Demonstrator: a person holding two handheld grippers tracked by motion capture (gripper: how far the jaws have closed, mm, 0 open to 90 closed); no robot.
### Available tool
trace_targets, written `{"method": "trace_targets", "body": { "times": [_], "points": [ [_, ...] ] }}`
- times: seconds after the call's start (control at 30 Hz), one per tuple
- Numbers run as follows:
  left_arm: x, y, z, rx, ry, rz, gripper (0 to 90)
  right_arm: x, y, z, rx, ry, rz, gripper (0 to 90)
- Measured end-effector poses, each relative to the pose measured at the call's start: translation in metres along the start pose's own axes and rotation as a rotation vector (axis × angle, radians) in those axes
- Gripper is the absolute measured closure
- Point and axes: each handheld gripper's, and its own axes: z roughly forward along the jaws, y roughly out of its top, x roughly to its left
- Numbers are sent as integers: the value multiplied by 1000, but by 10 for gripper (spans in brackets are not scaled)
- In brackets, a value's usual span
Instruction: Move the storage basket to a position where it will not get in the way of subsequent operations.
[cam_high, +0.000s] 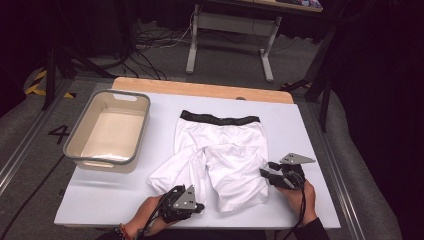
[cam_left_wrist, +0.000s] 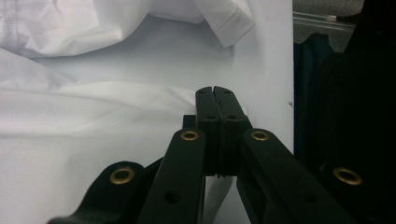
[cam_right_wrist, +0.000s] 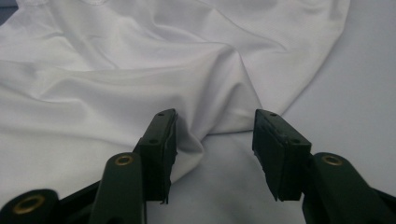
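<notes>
We are laying out a pair of white shorts (cam_high: 222, 155) for folding on the desk (cam_high: 300, 130), with the black waistband (cam_high: 220, 119) on the far side and both legs pointing toward us. Our left gripper (cam_high: 197, 206) sits at the near hem of the left leg; seen in the left gripper view, its fingers (cam_left_wrist: 215, 95) are clenched tight together, and whether a thin edge of cloth is pinched between them we cannot tell. Our right gripper (cam_high: 266, 170) rests at the outer edge of the right leg, its fingers (cam_right_wrist: 161, 135) released and apart, with a fold of fabric just ahead of them but not pressed. We judge the step to be taking hold of the garment's side. Next, the right fingers need to slide over that edge and close on it. A grey bin (cam_high: 75, 145) waits well apart at the left
</notes>
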Motion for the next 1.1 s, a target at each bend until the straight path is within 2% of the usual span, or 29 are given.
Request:
{"method": "trace_targets", "body": {
  "times": [0.1,0.3,0.4,0.53,0.67,0.83,0.97,1.1],
  "points": [
    [1,0,0,2,-3,-10,899,1,1,3,26,-15,2,518],
    [1,0,1,4,6,-8,899,1,1,4,32,-12,11,575],
    [2,1,1,11,20,-18,898,1,1,5,34,-1,5,638],
    [3,1,1,11,18,-20,899,3,0,4,28,33,-13,785],
    [2,0,1,9,26,-19,899,8,0,4,22,28,-64,873],
    [1,0,1,5,31,-18,899,7,0,4,17,29,-60,893],
    [1,2,1,7,38,-7,899,10,0,3,16,11,-88,896],
    [-2,4,1,7,52,4,899,9,0,2,11,8,-84,898]
  ]
}}
